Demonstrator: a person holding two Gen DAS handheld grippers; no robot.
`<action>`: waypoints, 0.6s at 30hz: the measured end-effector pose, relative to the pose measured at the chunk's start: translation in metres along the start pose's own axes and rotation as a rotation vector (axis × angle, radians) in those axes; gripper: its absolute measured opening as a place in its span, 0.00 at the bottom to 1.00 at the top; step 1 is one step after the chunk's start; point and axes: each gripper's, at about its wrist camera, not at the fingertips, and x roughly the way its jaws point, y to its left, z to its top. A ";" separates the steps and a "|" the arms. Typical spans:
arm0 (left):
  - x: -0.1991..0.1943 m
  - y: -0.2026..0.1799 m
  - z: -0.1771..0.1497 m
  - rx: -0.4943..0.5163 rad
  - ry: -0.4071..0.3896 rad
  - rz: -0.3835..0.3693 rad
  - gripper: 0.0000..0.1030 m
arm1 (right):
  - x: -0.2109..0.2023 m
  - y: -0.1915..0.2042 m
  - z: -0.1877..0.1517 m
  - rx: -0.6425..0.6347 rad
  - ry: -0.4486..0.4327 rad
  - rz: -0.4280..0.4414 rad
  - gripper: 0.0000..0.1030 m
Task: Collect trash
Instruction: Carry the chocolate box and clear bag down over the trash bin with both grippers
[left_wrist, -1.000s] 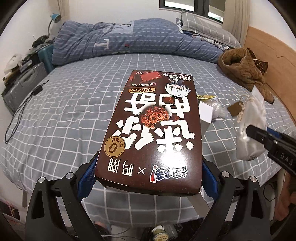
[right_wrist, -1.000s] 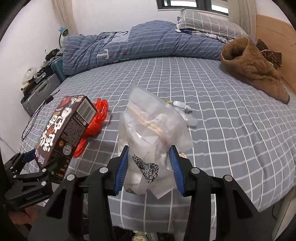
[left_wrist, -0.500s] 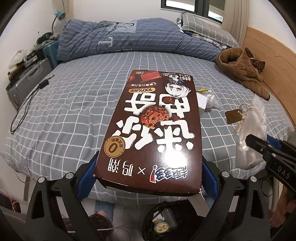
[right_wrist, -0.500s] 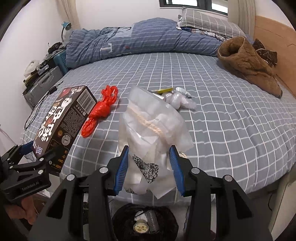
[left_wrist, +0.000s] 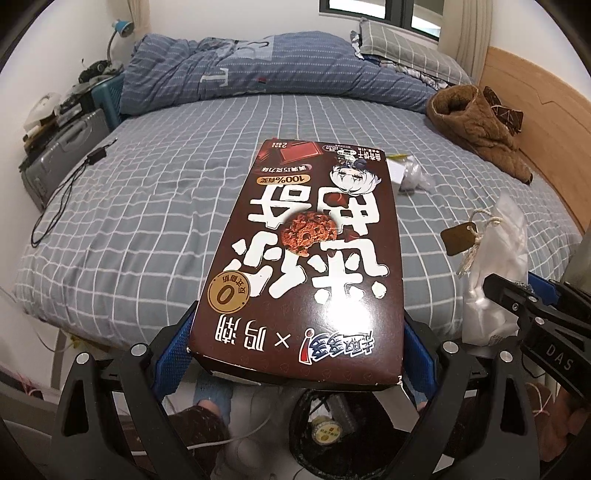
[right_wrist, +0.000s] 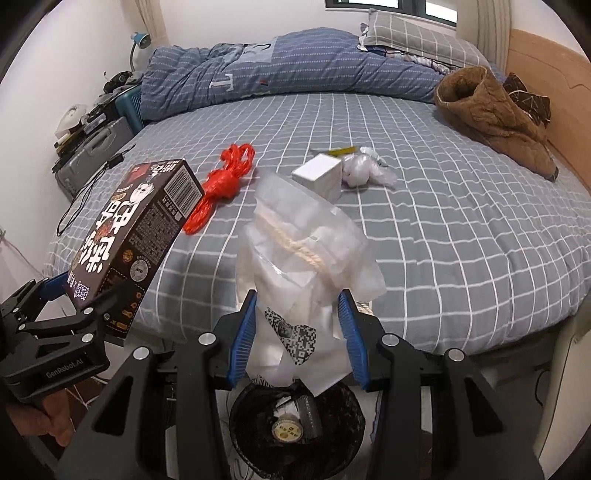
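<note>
My left gripper (left_wrist: 297, 354) is shut on a brown cookie box (left_wrist: 306, 258), held flat past the bed's front edge; the right wrist view shows that box (right_wrist: 136, 240) at the left. A clear plastic bag (right_wrist: 306, 266) with twine and a QR label sits clamped in my right gripper (right_wrist: 297, 332); the same bag (left_wrist: 495, 273) hangs at the right of the left wrist view. A black trash bin (right_wrist: 295, 428) stands on the floor directly below both grippers, also visible as the bin (left_wrist: 332, 432). On the bed lie a red plastic bundle (right_wrist: 221, 184), a white box (right_wrist: 319, 177) and crumpled clear wrap (right_wrist: 364, 171).
The grey checked bed (right_wrist: 443, 229) fills the view, with a blue duvet (right_wrist: 277, 62) at the back and a brown jacket (right_wrist: 491, 114) at the right. A grey case (left_wrist: 62, 151) and a black cable (left_wrist: 66, 192) are at the left. A hand (right_wrist: 40, 421) holds the left gripper.
Both grippers drew back from the bed with their loads still held. The trash bin has come into view beneath them, and the red bundle and white box now show on the bed.
</note>
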 end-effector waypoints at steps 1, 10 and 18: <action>0.001 0.000 -0.001 -0.002 0.000 0.000 0.89 | -0.001 0.001 -0.003 0.000 0.002 -0.001 0.41; 0.005 -0.008 -0.010 -0.006 0.009 -0.009 0.89 | -0.011 0.005 -0.032 0.004 0.021 -0.015 0.41; 0.023 -0.010 -0.020 -0.016 0.045 -0.019 0.89 | -0.010 0.009 -0.060 0.012 0.054 -0.022 0.41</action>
